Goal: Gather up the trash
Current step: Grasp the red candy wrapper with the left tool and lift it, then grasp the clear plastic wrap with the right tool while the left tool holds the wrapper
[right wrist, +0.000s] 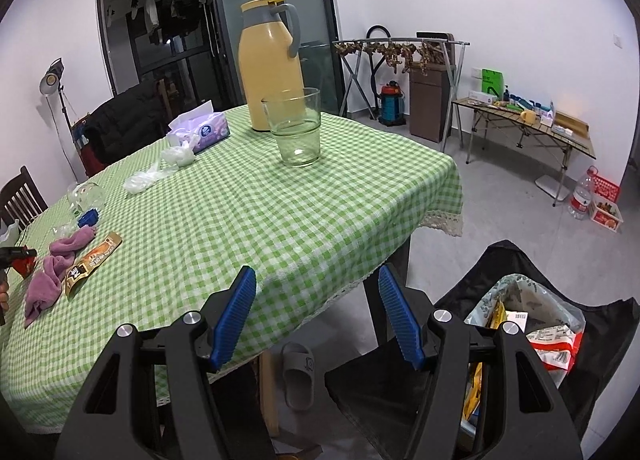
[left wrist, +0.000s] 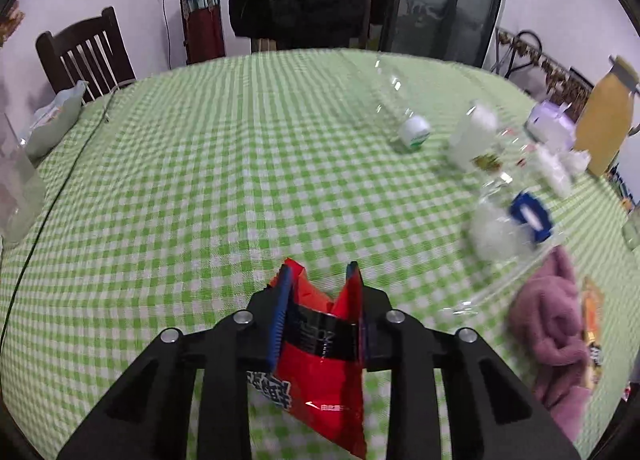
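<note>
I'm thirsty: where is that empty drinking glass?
In the right wrist view, the glass stands near the table's far corner, just in front of the yellow thermos jug.

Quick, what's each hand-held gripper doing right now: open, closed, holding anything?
Left hand-held gripper: closed on the red snack wrapper.
Right hand-held gripper: open, holding nothing.

Bottles [left wrist: 412, 132] blurred; wrapper [left wrist: 320, 372] btm cut off.
</note>
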